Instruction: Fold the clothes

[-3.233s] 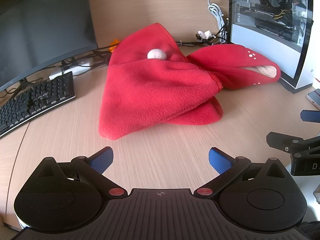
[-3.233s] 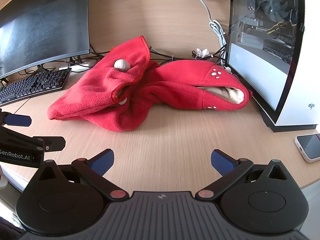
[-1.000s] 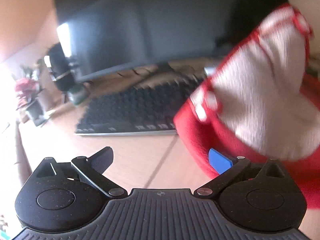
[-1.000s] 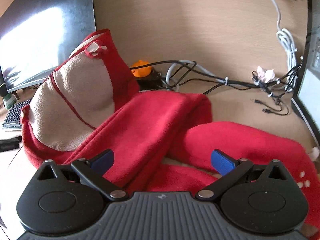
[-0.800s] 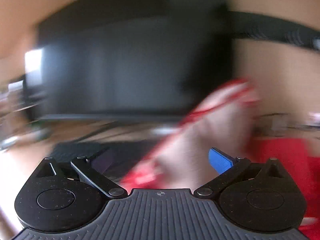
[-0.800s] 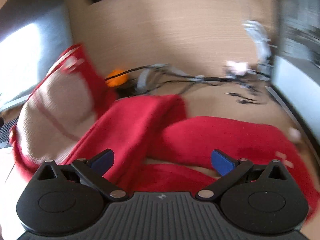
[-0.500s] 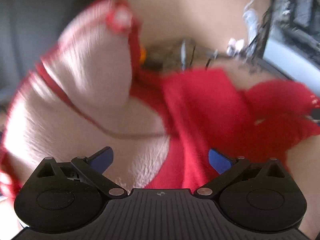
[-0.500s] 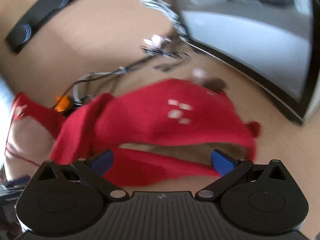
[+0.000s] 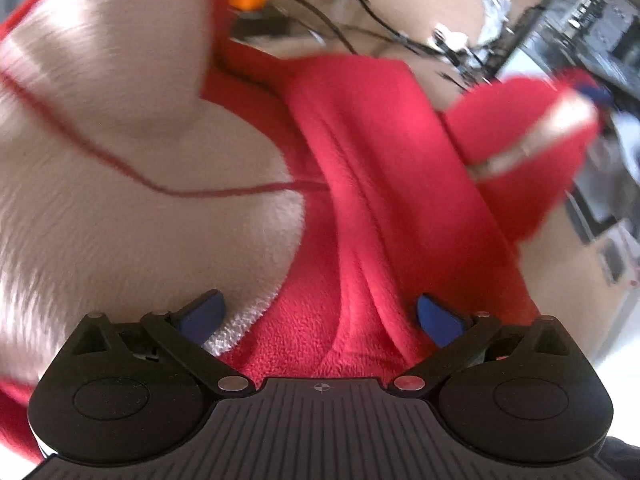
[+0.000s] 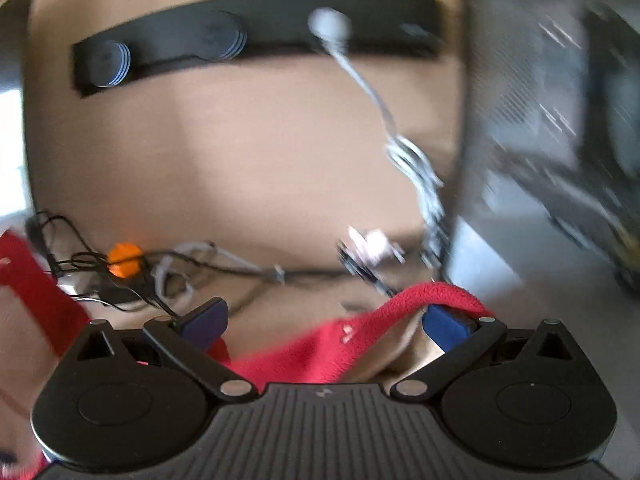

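1. Both of your tools have moved in on the red fleece garment [image 9: 384,168], which a few seconds ago lay bunched and untouched on the bench [image 10: 248,184]. It is now partly opened, its pale cream lining [image 9: 120,184] turned outward and filling the left wrist view from 9 to 12 o'clock.
2. Your left tool [image 9: 320,316] stands open, its blue pads spread wide, with red fleece lying between them; nothing is pinched.
3. Your right tool [image 10: 322,320] is also open. A raised red hem [image 10: 432,292] arches over its right pad at 4 o'clock (whether it touches the pad is unclear through the blur).
4. This suggests you are spreading the garment flat before any fold; no fold looks made yet.
5. No basket, bin or drawer is visible, so nothing is held in a container. Behind the garment, at 10 o'clock in the right wrist view, loose cables [image 10: 192,264] and a small orange object [image 10: 125,265] sit on the bench.
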Action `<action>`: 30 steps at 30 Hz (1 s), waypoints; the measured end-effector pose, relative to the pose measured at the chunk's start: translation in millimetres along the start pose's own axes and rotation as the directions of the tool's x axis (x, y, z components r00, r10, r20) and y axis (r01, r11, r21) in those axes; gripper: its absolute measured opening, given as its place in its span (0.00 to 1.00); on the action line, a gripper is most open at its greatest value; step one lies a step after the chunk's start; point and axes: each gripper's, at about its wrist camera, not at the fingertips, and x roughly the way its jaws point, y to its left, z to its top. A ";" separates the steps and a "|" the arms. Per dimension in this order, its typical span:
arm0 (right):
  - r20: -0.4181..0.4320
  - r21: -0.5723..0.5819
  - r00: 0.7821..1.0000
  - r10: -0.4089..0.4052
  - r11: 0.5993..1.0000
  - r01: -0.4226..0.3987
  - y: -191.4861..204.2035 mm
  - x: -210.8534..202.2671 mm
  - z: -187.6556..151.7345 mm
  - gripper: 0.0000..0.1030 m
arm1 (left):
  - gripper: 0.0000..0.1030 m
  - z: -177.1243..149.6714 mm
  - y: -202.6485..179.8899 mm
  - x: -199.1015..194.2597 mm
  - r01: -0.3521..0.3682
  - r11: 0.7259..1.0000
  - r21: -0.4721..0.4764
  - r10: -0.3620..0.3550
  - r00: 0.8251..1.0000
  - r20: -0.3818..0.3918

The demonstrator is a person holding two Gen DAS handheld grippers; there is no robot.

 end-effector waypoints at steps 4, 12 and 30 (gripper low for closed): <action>0.010 -0.061 0.991 0.136 0.989 -0.136 21.4 5.3 10.5 1.00 | 1.00 -9.3 -42.1 8.6 0.132 0.990 -0.049 -0.134 0.990 -0.047; -0.088 -0.073 0.968 0.236 0.967 -0.243 31.2 -33.6 -21.8 1.00 | 1.00 7.9 -77.1 -1.0 0.311 0.948 0.069 -0.310 0.950 -0.028; -0.293 0.107 0.936 0.194 0.980 -0.169 33.4 -9.6 -128.1 1.00 | 1.00 -10.9 -32.1 5.1 -0.059 0.973 0.223 0.057 0.998 0.014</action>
